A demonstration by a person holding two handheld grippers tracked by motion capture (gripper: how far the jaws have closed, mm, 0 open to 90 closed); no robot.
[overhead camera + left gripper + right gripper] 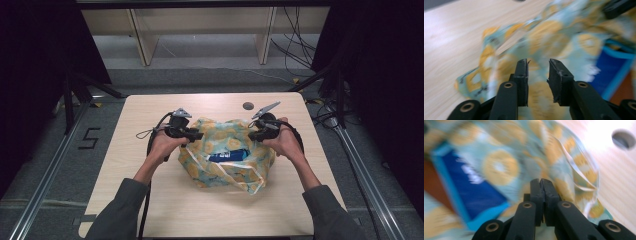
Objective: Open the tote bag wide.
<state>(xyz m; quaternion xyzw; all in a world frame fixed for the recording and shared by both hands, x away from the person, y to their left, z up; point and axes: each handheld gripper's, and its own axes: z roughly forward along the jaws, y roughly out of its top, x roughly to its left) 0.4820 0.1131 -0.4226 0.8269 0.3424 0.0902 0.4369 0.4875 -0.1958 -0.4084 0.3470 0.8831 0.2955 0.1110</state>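
A cloth bag (pixel 220 172) printed with yellow rounds on pale teal lies slumped in the middle of the wooden table (pixel 150 200). Its mouth gapes upward and shows a blue packet (pixel 227 155) inside. My left gripper (pixel 197 136) is at the bag's left rim. Its jaws stand apart over the fabric (pixel 544 37) and nothing is pinched between them (pixel 538 65). My right gripper (pixel 251 136) is at the right rim, its jaws pressed together (pixel 541 181) on a fold of the cloth (pixel 499 165). The blue packet (pixel 474 185) lies just beyond it to the left.
A round cable hole (pixel 248 106) sits in the tabletop behind the bag, near my right gripper (pixel 624 138). Bare wood surrounds the bag on all sides. Cables trail from both grippers. Metal rails and a shelf frame stand beyond the table.
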